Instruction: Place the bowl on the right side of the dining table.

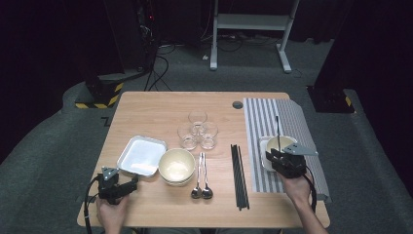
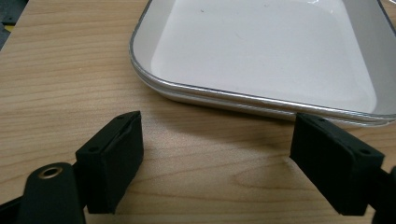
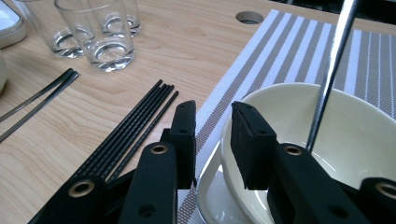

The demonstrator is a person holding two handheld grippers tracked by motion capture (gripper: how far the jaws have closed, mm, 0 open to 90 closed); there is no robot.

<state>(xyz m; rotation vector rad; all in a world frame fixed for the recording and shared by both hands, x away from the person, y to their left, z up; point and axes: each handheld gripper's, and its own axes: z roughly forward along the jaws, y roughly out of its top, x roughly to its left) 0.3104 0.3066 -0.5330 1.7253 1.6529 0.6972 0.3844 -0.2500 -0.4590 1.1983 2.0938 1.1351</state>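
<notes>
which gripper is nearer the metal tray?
Left. The left gripper sits just short of the metal tray, at its near edge, jaws open. The right gripper is across the table, at the bowl on the striped mat.

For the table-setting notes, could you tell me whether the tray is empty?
Empty: the tray shows a bare white inside.

I worked at a light wooden table [image 1: 146,105] that stood on grey carpet [image 1: 58,146]. Beyond it the room lay dark. A white metal frame [image 1: 251,22] stood on the floor behind, black cables [image 1: 158,73] trailed across the carpet, and yellow-black hazard tape [image 1: 100,105] marked a dark base at the left.
</notes>
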